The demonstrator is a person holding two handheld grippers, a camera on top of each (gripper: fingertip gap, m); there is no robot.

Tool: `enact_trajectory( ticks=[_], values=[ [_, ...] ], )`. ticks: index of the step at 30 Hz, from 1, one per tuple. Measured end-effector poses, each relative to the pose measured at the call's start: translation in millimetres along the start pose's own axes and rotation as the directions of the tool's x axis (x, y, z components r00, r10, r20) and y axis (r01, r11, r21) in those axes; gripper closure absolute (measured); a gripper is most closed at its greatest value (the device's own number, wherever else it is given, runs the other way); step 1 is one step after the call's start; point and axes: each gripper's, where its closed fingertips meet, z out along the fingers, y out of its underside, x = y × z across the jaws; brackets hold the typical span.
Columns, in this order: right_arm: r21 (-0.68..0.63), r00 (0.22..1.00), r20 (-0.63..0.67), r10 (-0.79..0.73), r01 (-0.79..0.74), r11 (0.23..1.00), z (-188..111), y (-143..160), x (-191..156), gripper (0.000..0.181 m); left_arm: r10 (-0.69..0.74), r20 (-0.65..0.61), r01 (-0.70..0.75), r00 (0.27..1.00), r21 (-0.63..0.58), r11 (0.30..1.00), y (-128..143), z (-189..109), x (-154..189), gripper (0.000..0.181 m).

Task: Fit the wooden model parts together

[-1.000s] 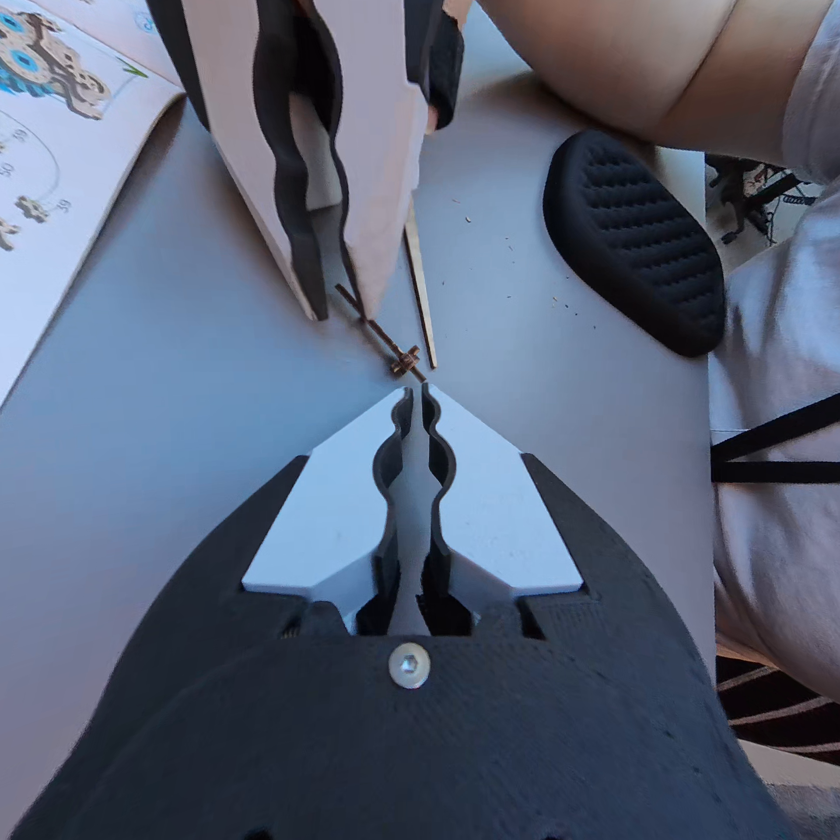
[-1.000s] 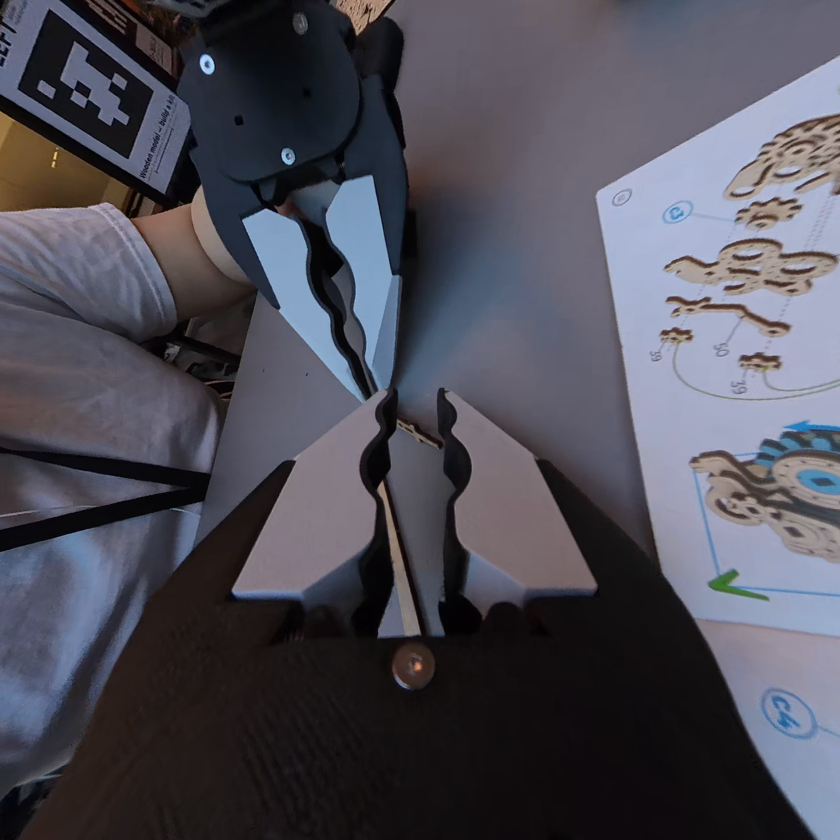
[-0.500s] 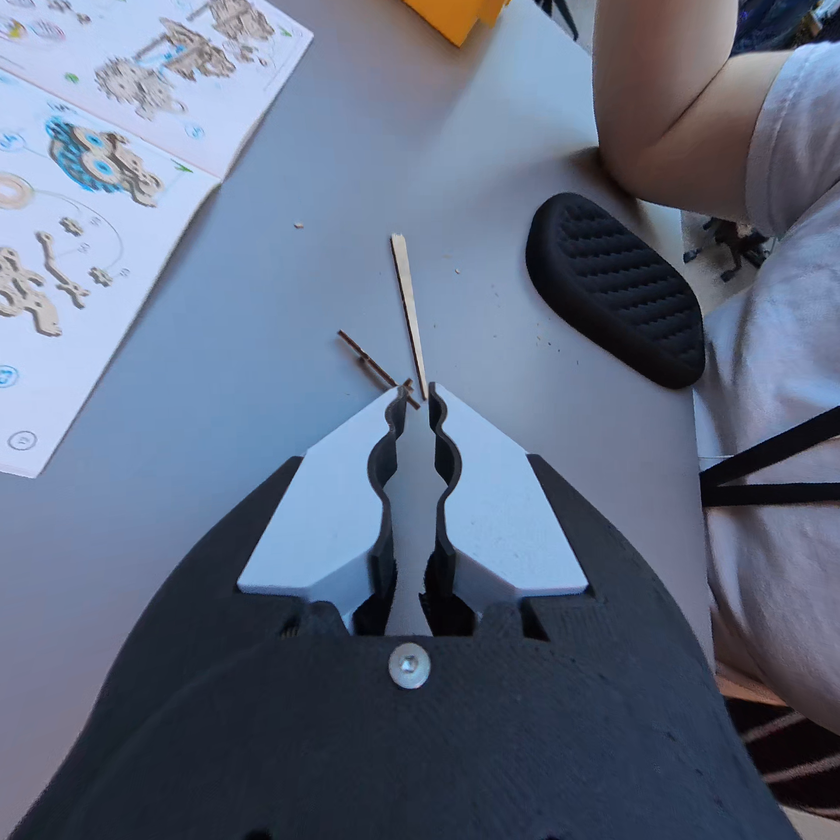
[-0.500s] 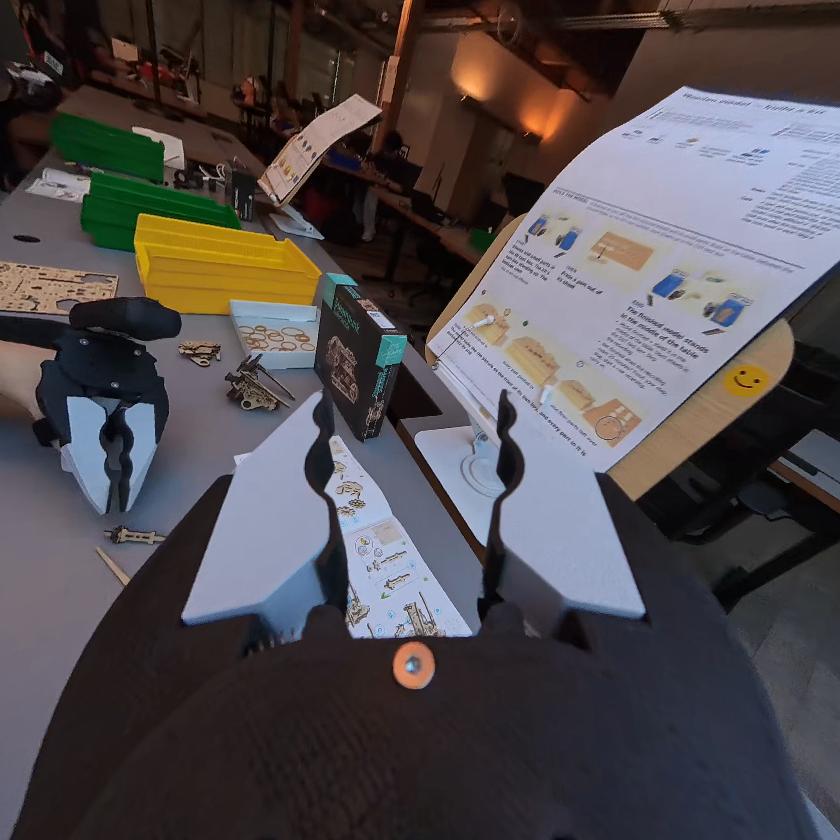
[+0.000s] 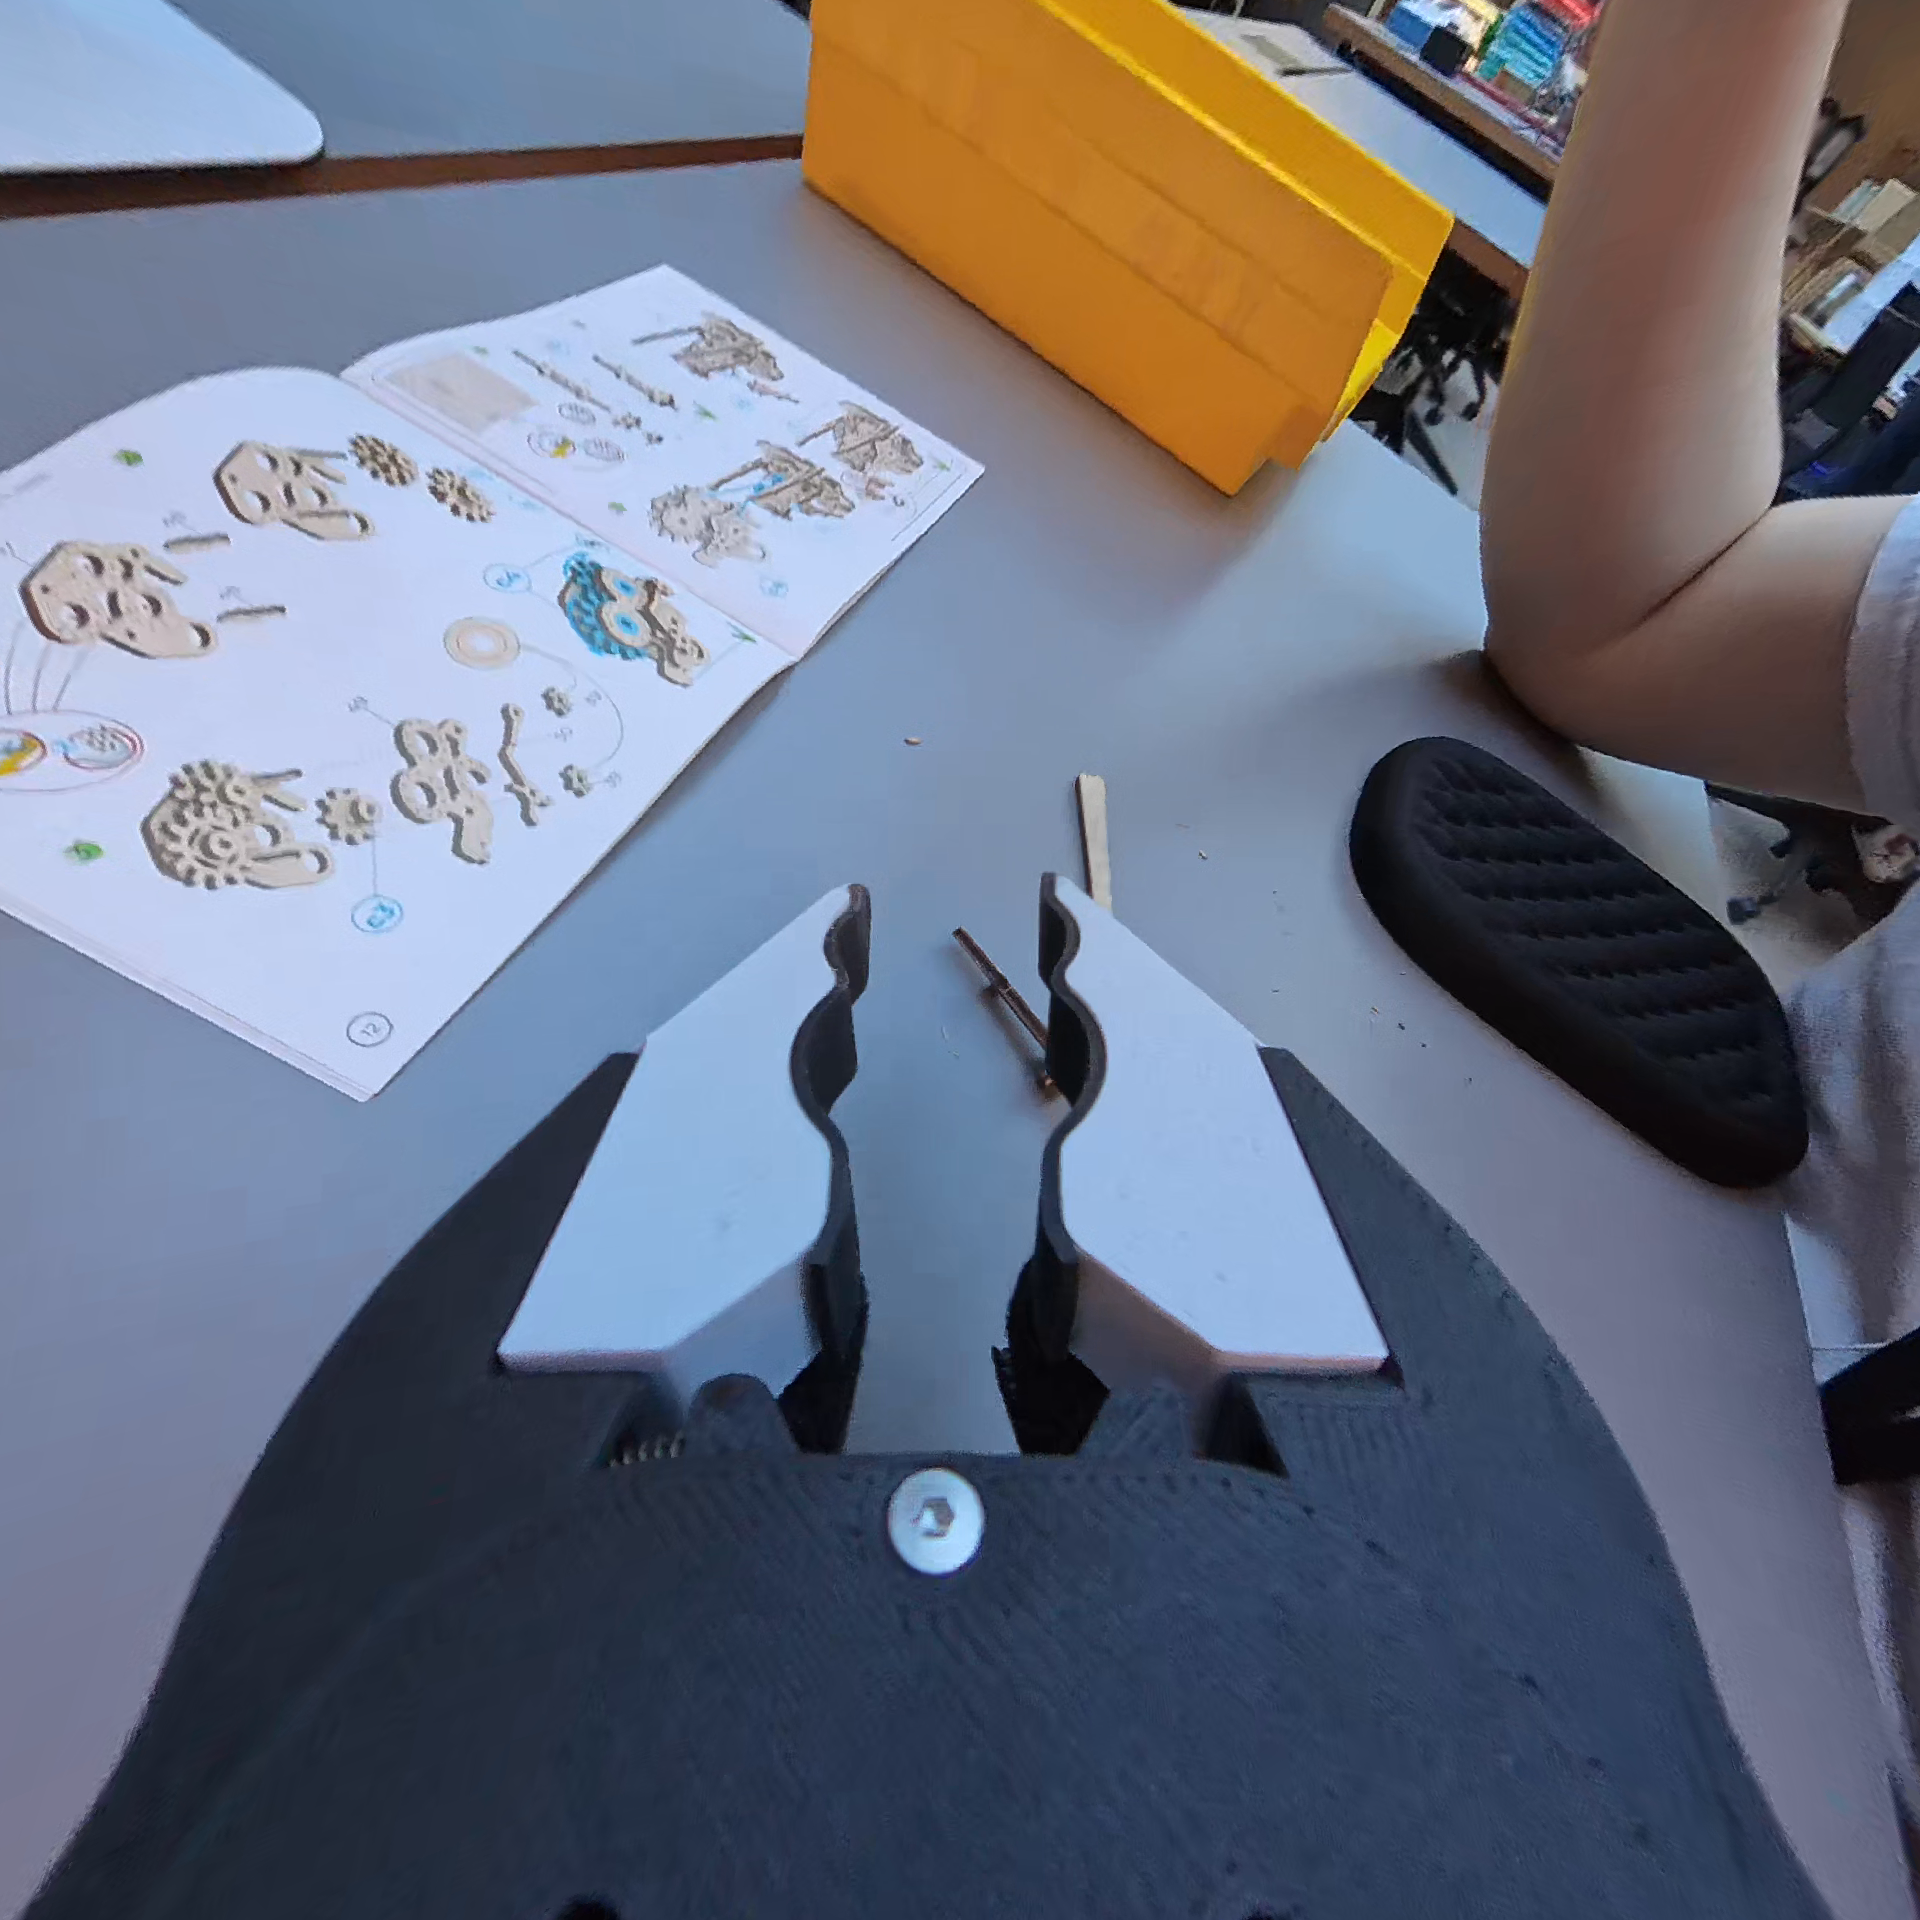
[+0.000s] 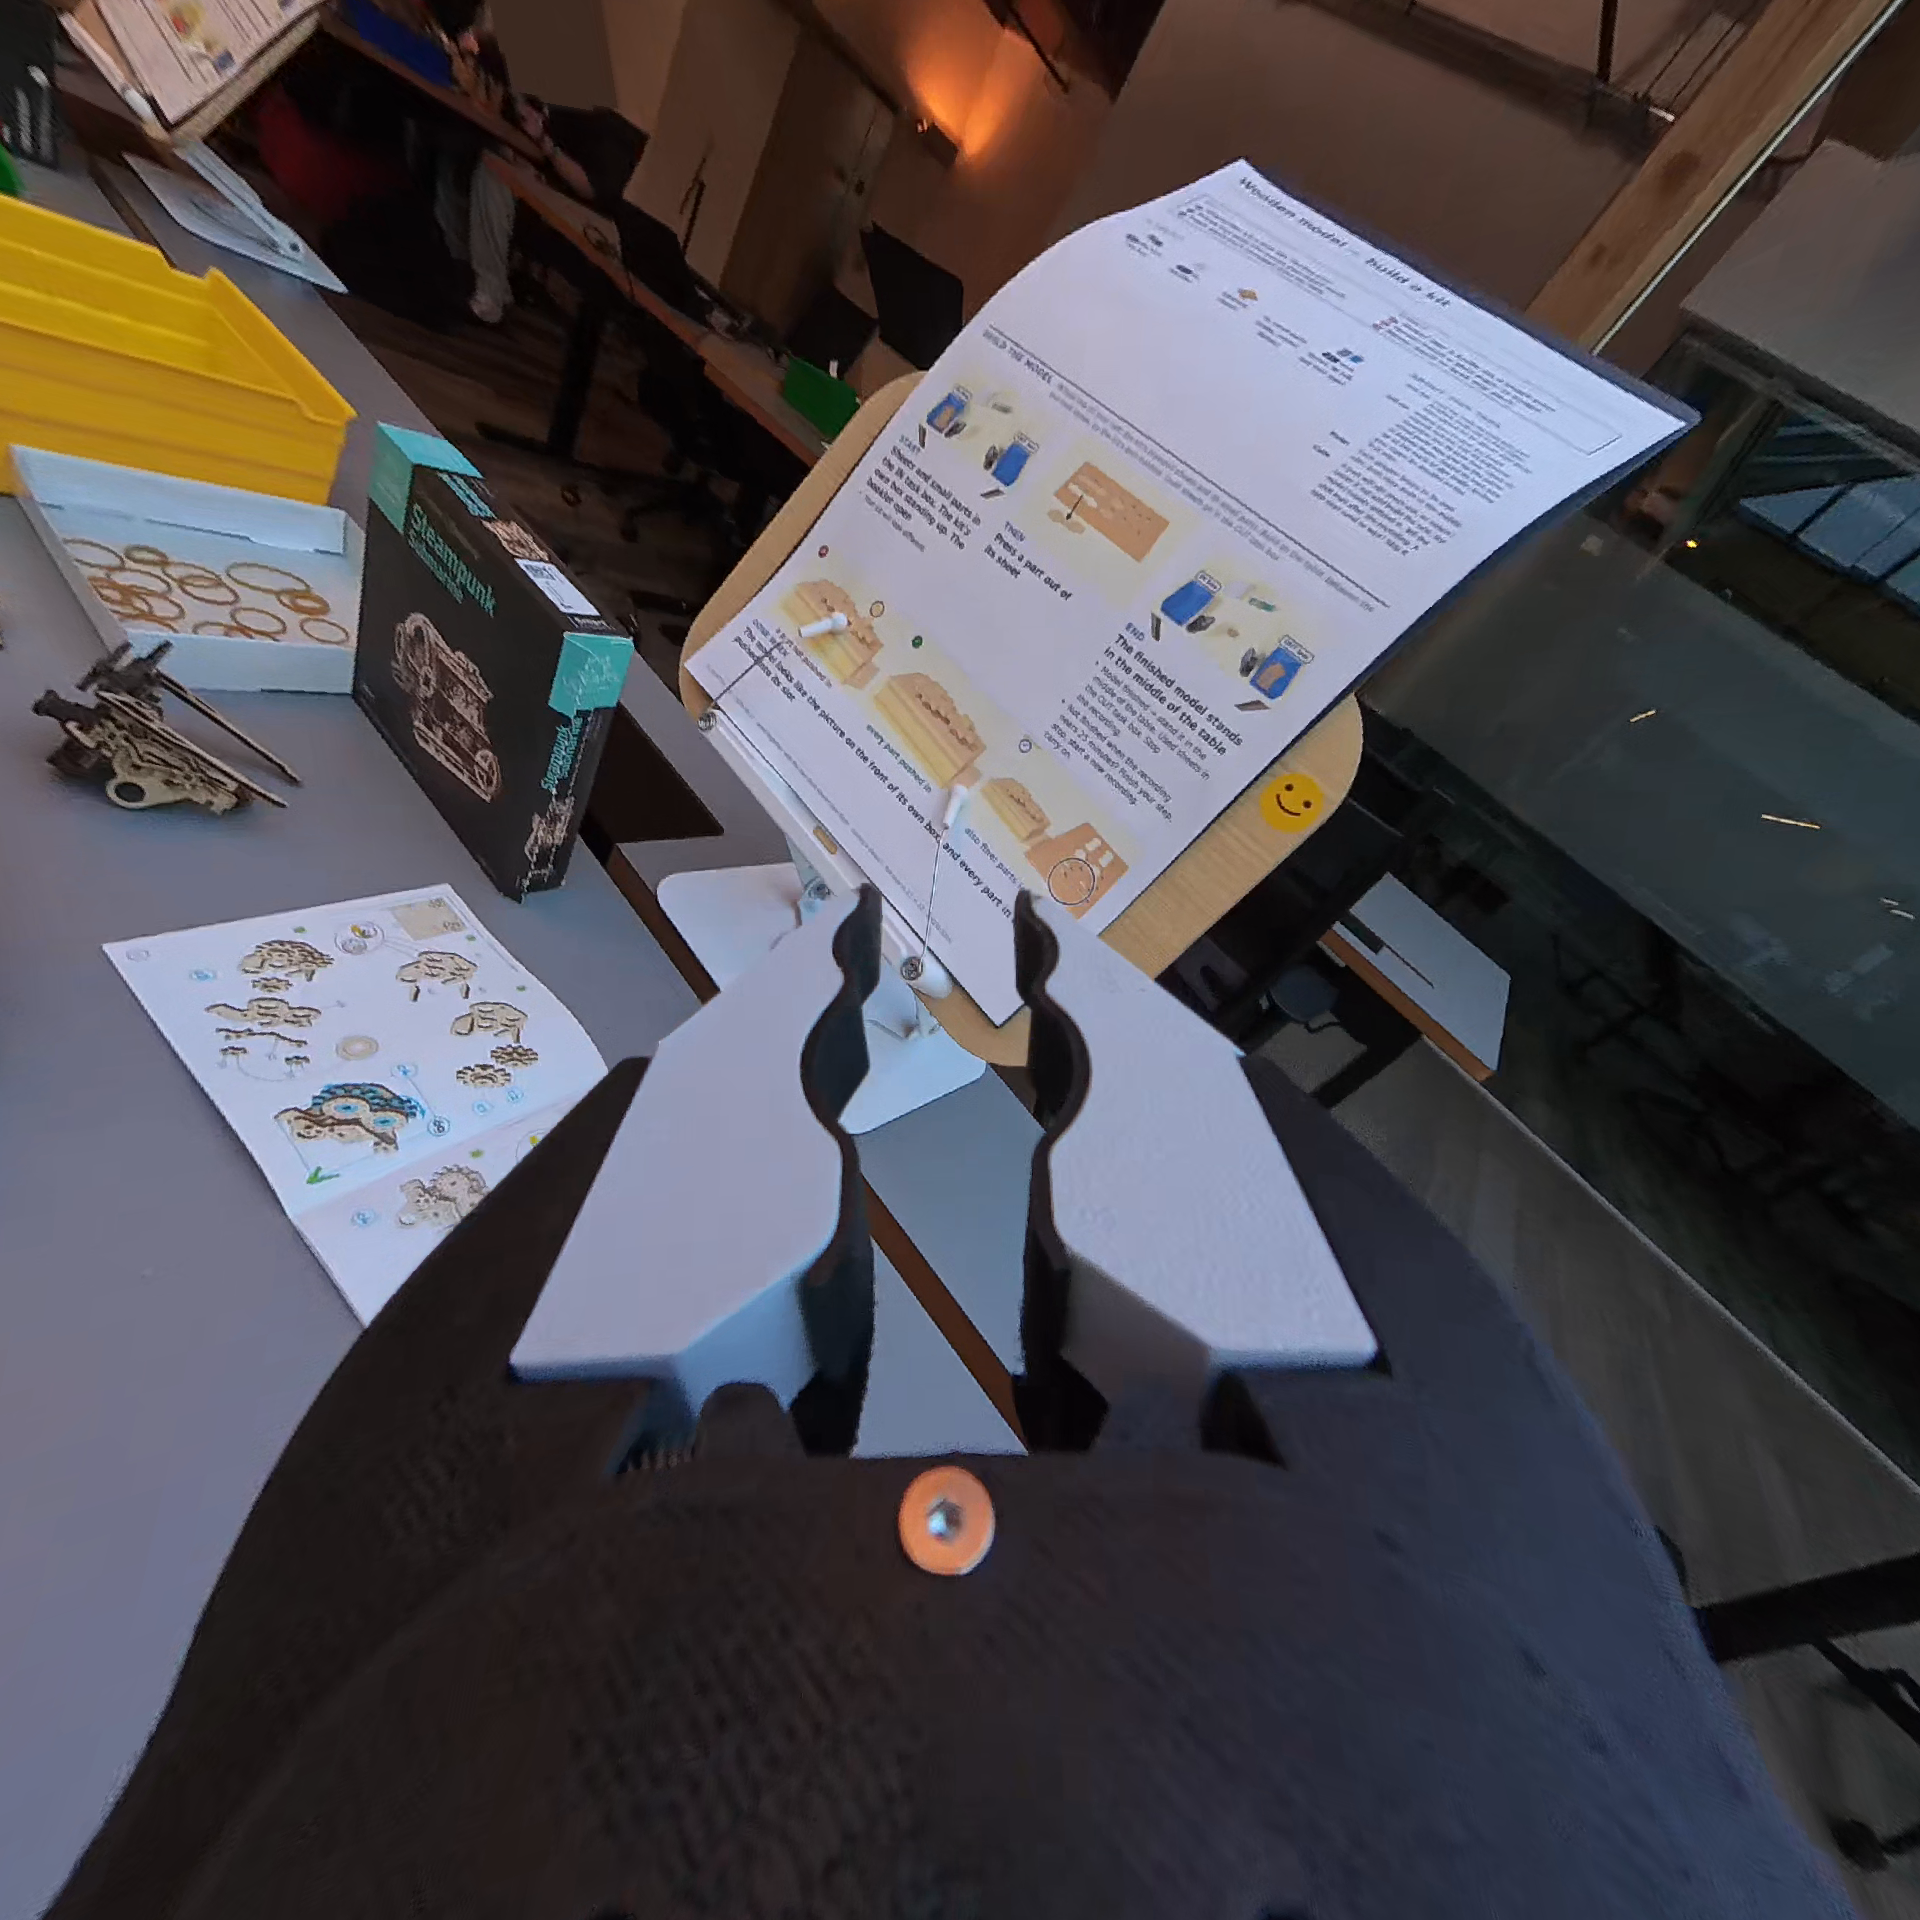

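Since 0.5 s ago: L gripper (image 5: 954, 902) jaws have spread wider and pulled back from the table; R gripper (image 6: 948, 912) has swung further right, fingers a bit closer than before but still apart, nothing between.

L gripper: fingers apart, empty. Thin dark wooden rod (image 5: 1004, 989) lies on the grey table (image 5: 1195, 644) just inside the right fingertip, lower end hidden behind it. Pale flat wooden stick (image 5: 1092, 837) just ahead of that fingertip. Black textured pad (image 5: 1569, 951) to the right, near a bare forearm (image 5: 1642, 436). Open instruction booklet (image 5: 395, 644) ahead-left; yellow bin (image 5: 1122, 239) far ahead.

R gripper: raised off the table, aimed at sheet on stand (image 6: 1195, 540). Left of it: kit box (image 6: 478, 665), part-built wooden model (image 6: 135, 727), tray of rings (image 6: 197, 582).
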Motion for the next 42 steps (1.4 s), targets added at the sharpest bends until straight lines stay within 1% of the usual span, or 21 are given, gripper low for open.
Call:
enact_trajectory(
  ticks=[2, 5, 9, 13, 16, 17, 20, 23, 25, 26, 28, 30, 32, 34, 38, 40, 42],
  values=[
    [-0.009, 1.000, 0.007, -0.024, 0.024, 1.000, 1, 1, -1, 0.158, -0.057, 0.001, 0.057, 0.998, -0.042, 0.997, 7, 4, 0, 0.156],
    [-0.028, 0.999, 0.014, -0.033, 0.033, 0.999, 2, 3, 0, 0.158, -0.121, 0.019, 0.123, 0.992, -0.076, 0.990, 10, 9, -1, 0.156],
    [-0.034, 0.999, 0.025, -0.026, 0.027, 0.999, 1, 4, 1, 0.157, -0.189, 0.046, 0.194, 0.981, -0.170, 0.966, 17, 20, 0, 0.155],
    [-0.038, 0.999, 0.028, -0.026, 0.027, 0.999, -3, 4, 2, 0.158, -0.180, 0.085, 0.196, 0.980, -0.264, 0.944, 26, 30, 3, 0.156],
    [-0.037, 0.999, 0.027, -0.028, 0.029, 0.999, -6, 4, 3, 0.158, -0.142, 0.114, 0.170, 0.983, -0.302, 0.938, 26, 34, 5, 0.157],
    [-0.034, 0.999, 0.026, -0.028, 0.028, 0.999, -6, 3, 4, 0.158, -0.122, 0.124, 0.156, 0.985, -0.318, 0.935, 27, 34, 4, 0.160],
    [-0.033, 0.999, 0.025, -0.027, 0.028, 0.999, -9, 4, 5, 0.158, -0.097, 0.126, 0.138, 0.987, -0.374, 0.917, 34, 34, 7, 0.179],
    [-0.024, 0.999, 0.023, -0.027, 0.027, 0.999, -12, 2, 7, 0.158, -0.119, 0.114, 0.155, 0.986, -0.391, 0.907, 37, 31, 9, 0.181],
    [-0.017, 0.999, 0.028, -0.022, 0.023, 1.000, -13, 1, 8, 0.158, -0.149, 0.112, 0.180, 0.983, -0.373, 0.910, 35, 27, 6, 0.181],
    [-0.015, 0.999, 0.027, -0.021, 0.021, 1.000, -14, 1, 8, 0.158, -0.175, 0.114, 0.204, 0.978, -0.342, 0.917, 32, 25, 3, 0.181],
    [-0.018, 0.999, 0.031, -0.022, 0.022, 1.000, -14, 2, 8, 0.157, -0.259, 0.105, 0.278, 0.960, -0.257, 0.925, 22, 19, -4, 0.181],
    [-0.024, 0.999, 0.030, -0.029, 0.030, 0.999, -14, 3, 9, 0.158, -0.353, 0.098, 0.365, 0.930, -0.155, 0.918, 15, 11, -14, 0.181],
    [-0.029, 0.999, 0.030, -0.034, 0.035, 0.999, -14, 5, 9, 0.158, -0.401, 0.127, 0.413, 0.907, -0.083, 0.907, 18, 3, -27, 0.181],
    [-0.029, 0.999, 0.035, -0.033, 0.035, 0.999, -13, 5, 8, 0.158, -0.424, 0.164, 0.440, 0.891, -0.081, 0.894, 29, -1, -34, 0.181],
    [-0.045, 0.998, 0.044, -0.041, 0.043, 0.998, -8, 8, 5, 0.158, -0.435, 0.197, 0.451, 0.879, -0.046, 0.891, 27, -7, -42, 0.181],
    [-0.057, 0.997, 0.047, -0.055, 0.058, 0.997, -6, 10, 2, 0.157, -0.419, 0.206, 0.439, 0.884, -0.059, 0.897, 28, -8, -42, 0.181],
    [-0.064, 0.996, 0.050, -0.070, 0.073, 0.995, -5, 10, -1, 0.157, -0.422, 0.186, 0.439, 0.888, -0.067, 0.896, 30, -7, -39, 0.181]
  ],
)
